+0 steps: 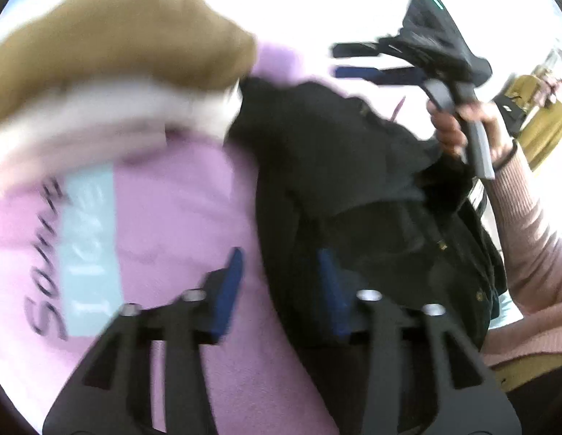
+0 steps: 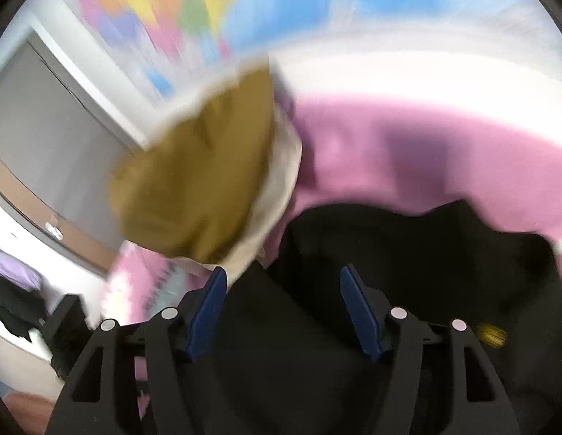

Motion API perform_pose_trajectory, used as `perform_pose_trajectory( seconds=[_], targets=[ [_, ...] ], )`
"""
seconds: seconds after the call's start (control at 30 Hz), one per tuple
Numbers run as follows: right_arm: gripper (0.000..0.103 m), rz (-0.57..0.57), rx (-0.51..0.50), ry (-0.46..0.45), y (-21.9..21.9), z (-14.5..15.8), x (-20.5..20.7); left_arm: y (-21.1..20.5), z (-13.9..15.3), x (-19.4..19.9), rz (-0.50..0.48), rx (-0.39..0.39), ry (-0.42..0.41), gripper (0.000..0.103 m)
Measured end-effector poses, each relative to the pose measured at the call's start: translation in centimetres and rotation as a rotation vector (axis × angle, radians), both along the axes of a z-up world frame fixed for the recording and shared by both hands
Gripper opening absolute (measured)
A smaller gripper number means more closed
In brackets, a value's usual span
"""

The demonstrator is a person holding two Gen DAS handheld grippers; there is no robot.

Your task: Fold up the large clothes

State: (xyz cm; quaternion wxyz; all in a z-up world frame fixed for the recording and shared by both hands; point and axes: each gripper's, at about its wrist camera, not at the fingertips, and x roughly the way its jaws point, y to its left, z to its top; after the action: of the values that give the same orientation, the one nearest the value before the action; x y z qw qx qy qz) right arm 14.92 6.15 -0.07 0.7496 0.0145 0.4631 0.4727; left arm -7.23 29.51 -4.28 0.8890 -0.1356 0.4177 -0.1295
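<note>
A crumpled black garment [image 1: 371,188] with small gold buttons lies on a pink cloth [image 1: 165,217] printed with dark lettering and a pale blue patch. My left gripper [image 1: 281,282] is open just above where the black garment meets the pink cloth, holding nothing. My right gripper [image 1: 357,61], held by a hand in a pink ribbed sleeve, hovers open above the garment's far end. In the right wrist view my right gripper [image 2: 281,308] is open over the black garment [image 2: 408,253]. Both views are motion-blurred.
A folded mustard-brown garment [image 1: 110,40] lies on a cream one [image 1: 110,123] at the far left; the mustard one also shows in the right wrist view [image 2: 197,181]. A colourful map [image 2: 208,7] hangs on the wall, and a grey door [image 2: 45,127] stands beside it.
</note>
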Motion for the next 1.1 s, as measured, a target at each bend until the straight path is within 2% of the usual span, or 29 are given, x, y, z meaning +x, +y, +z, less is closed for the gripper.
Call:
perform_pose_trajectory(
  seconds=[0.03,0.1,0.17,0.23,0.27,0.33,0.43,0.53,0.6,0.63,0.7,0.73,0.77,0.8,0.9,0.97,1.0,1.03,1.07,1.1],
  targets=[
    [0.073,-0.032,0.025,-0.027,-2.5,1.2,-0.5,0.0,1.0,-0.2,-0.009,0.008,-0.034,0.053],
    [0.075,-0.120,0.043,-0.086,-9.1,3.1,-2.1,-0.2,2.0,0.3,-0.021,0.020,-0.055,0.053],
    [0.081,-0.194,0.041,-0.100,-14.6,3.2,-3.3,-1.0,2.7,1.6,-0.045,0.049,-0.068,0.053],
    [0.082,-0.275,0.022,-0.076,-19.7,1.9,-5.2,-2.3,2.8,2.9,-0.064,0.078,-0.070,0.053],
    [0.083,-0.310,-0.001,-0.070,-20.7,1.2,-5.5,-3.1,2.7,3.9,-0.078,0.093,-0.066,0.053],
    [0.083,-0.375,-0.017,-0.004,-24.5,-1.0,-6.9,-4.1,2.7,5.3,-0.106,0.099,-0.063,0.053],
    [0.089,-0.395,0.045,0.093,-27.1,-3.7,-9.2,-5.9,2.4,7.5,-0.138,0.113,-0.048,0.053],
    [0.090,-0.406,0.073,0.153,-27.2,-6.6,-10.4,-7.0,2.0,8.8,-0.148,0.133,-0.029,0.053],
    [0.090,-0.395,0.121,0.177,-27.1,-7.5,-10.5,-7.3,1.7,9.4,-0.152,0.139,-0.012,0.053],
    [0.087,-0.387,0.142,0.191,-26.9,-7.8,-10.4,-7.5,1.3,9.6,-0.151,0.145,-0.006,0.053],
    [0.054,-0.358,0.175,0.200,-26.3,-7.9,-10.2,-8.1,1.0,10.2,-0.144,0.149,0.010,0.053],
    [0.029,-0.336,0.212,0.199,-26.1,-7.5,-10.1,-8.1,0.8,10.2,-0.143,0.153,0.015,0.053],
    [0.019,-0.334,0.217,0.173,-25.9,-6.7,-10.0,-8.0,0.8,10.2,-0.139,0.158,0.017,0.053],
    [0.018,-0.343,0.199,0.116,-26.0,-5.5,-10.0,-7.8,0.7,10.1,-0.136,0.154,0.022,0.053],
    [0.007,-0.392,0.142,-0.085,-26.9,-0.4,-10.0,-8.0,0.6,10.3,-0.127,0.155,0.033,0.053],
    [0.008,-0.430,0.062,-0.249,-27.3,2.6,-10.1,-7.9,0.5,10.4,-0.127,0.146,0.038,0.053],
    [0.008,-0.445,0.002,-0.341,-27.2,3.7,-10.4,-7.9,0.4,10.4,-0.124,0.144,0.041,0.053],
    [0.008,-0.461,-0.069,-0.396,-27.2,4.0,-10.5,-8.0,0.3,10.5,-0.119,0.152,0.046,0.053],
    [0.012,-0.456,-0.099,-0.387,-27.2,3.8,-10.2,-8.2,0.1,10.5,-0.117,0.160,0.052,0.053],
    [0.022,-0.430,-0.105,-0.330,-27.3,3.1,-9.8,-8.2,-0.1,10.6,-0.117,0.162,0.061,0.053]
  ],
)
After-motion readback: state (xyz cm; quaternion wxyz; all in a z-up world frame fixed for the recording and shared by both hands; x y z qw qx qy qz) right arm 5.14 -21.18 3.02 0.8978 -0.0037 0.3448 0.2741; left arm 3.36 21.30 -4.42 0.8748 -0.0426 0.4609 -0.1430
